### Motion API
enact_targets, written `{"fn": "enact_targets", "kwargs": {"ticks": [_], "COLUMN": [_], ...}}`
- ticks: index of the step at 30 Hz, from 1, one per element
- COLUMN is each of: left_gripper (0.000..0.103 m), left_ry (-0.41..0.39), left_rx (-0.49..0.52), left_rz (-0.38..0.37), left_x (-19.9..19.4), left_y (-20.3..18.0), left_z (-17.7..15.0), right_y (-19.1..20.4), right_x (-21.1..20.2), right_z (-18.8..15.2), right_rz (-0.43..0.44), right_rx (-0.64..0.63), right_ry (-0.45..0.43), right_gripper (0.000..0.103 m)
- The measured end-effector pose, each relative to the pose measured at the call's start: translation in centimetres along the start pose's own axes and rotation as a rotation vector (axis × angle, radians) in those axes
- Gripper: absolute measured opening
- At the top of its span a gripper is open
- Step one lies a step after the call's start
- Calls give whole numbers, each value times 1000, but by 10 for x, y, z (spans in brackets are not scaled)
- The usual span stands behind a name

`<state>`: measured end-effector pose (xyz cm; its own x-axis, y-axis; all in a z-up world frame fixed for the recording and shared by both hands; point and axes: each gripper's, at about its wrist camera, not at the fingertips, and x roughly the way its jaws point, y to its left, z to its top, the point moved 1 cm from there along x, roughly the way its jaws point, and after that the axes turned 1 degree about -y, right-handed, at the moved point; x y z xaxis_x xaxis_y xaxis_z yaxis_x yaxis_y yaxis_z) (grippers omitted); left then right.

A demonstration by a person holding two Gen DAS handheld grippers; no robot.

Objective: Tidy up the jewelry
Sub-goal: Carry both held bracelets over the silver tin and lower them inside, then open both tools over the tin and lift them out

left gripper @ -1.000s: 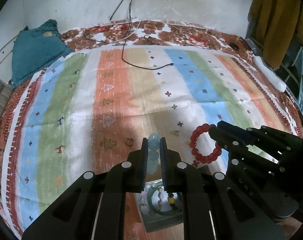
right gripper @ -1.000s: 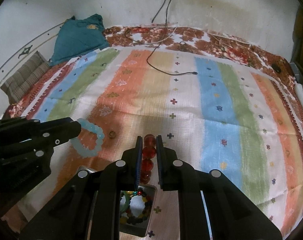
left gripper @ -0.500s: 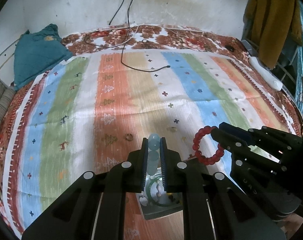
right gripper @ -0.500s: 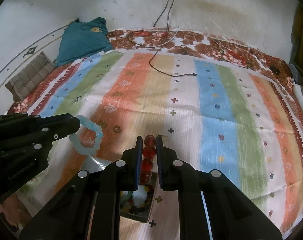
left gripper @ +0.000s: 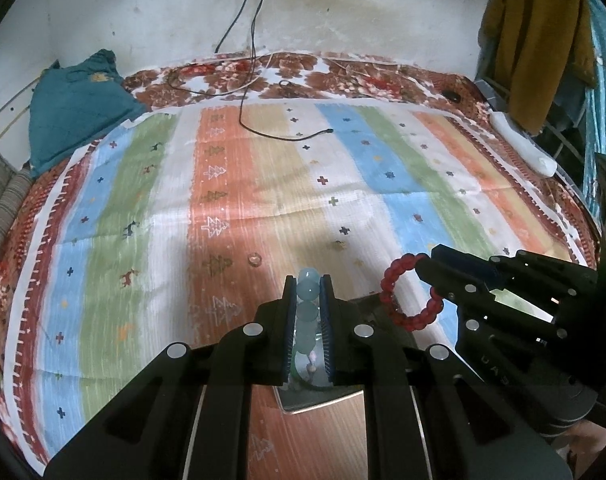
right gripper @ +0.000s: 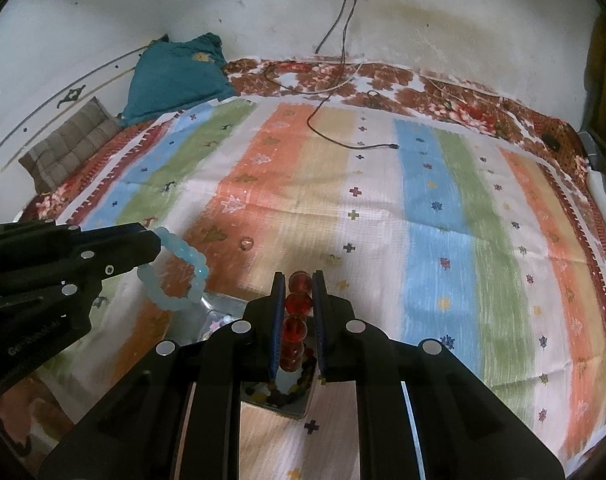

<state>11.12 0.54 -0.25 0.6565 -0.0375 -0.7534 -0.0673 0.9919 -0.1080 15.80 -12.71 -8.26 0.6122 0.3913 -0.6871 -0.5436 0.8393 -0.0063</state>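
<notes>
My left gripper [left gripper: 308, 282] is shut on a pale blue bead bracelet [left gripper: 309, 292] and holds it above the bed; the bracelet also shows in the right wrist view [right gripper: 175, 272]. My right gripper [right gripper: 299, 280] is shut on a red bead bracelet [right gripper: 297, 304], which also shows in the left wrist view [left gripper: 407, 290]. Under both grippers sits a metal jewelry box [right gripper: 223, 304] with beaded pieces [right gripper: 287, 390] inside. A small ring [left gripper: 255, 259] and a small gold piece [left gripper: 338, 245] lie on the striped cloth [left gripper: 263, 184].
A black cable [left gripper: 287, 136] lies across the far cloth. A teal cushion [left gripper: 71, 108] and a striped pillow [left gripper: 3, 200] are at the far left. A white object [left gripper: 523, 148] and hanging clothes [left gripper: 539, 40] are at the right. The wall [right gripper: 263, 12] stands behind.
Both grippers have lifted and pulled back with their bracelets still held. The box has slid lower in both views and more of the wall shows.
</notes>
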Motion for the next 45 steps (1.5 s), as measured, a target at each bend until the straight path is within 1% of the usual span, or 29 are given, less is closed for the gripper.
{"fn": "enact_targets", "kwargs": {"ticks": [10,20,23,24,25,26,27,29,36,38,42,44,45], "left_gripper": [11,11,11,12,12,12,13,19,35,37,45,53,55], "left_ry": [-17,-2,19,26,27,27,28,27,32,42,57,62,66], "left_rx": [18,26,21,12,8,2,-8,-29,-65,-69,-70,-72,-73], "left_rz": [0,2,10,20,28,34,39,47,77,86,99,104,108], "left_x": [-10,-8,-6,-4,-4,-4,-3,-4,0,4,9,12,14], "left_y": [-7,-8,-7,-5,-3,-2,1,6,17,18,20,21,22], "left_z": [-10,-15,-17,-17,-17,-16,-16,-15,-14,-14,-13,-12,-11], "right_y": [3,6,6,5,3,2,-1,-6,-16,-17,-19,-20,-20], "right_x": [-11,-15,-13,-12,-12,-11,-10,-7,5,8,13,16,17], "right_z": [-10,-16,-15,-15,-15,-15,-14,-14,-15,-15,-12,-11,-10], "right_rz": [12,37,39,31,28,25,12,0,-23,-27,-34,-38,-38], "right_rx": [-4,-16,-18,-12,-5,4,14,30,66,71,74,72,71], "right_ry": [-13,-6,-2,1,3,5,8,17,63,72,83,86,89], "right_gripper": [14,14,14,15,21,31,34,35,35,38,42,45,46]}}
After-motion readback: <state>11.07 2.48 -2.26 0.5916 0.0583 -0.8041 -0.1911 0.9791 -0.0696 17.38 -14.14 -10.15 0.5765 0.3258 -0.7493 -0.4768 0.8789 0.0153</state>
